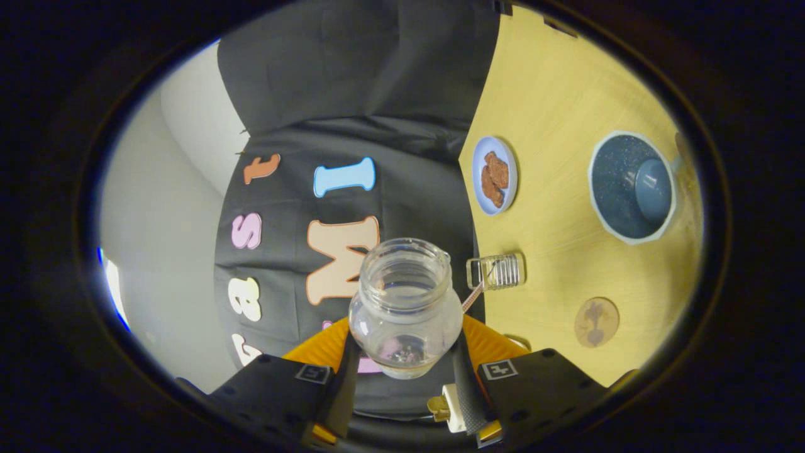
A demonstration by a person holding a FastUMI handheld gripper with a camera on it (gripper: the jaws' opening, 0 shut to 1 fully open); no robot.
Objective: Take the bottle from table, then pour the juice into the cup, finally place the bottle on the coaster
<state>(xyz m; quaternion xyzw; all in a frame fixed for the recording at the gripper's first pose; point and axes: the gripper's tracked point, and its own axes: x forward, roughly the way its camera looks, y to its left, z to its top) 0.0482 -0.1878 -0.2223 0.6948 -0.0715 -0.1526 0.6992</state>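
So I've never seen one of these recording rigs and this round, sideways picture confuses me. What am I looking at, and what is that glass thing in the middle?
This is no robot arm: a person carries a hand-held gripper with two fingers, and a fisheye camera riding on it looks forward along them. That gives the round, bent look. The gripper is rolled over, so the yellow table seems to stand upright beside the black cloth wall.

The glass thing is a clear bottle, open at the top, clamped between the two fingers.

Beyond it on the table are a dark blue cup on a speckled saucer, a small plate with brown biscuits, a small ribbed glass and a round brown coaster, where the bottle should end up.
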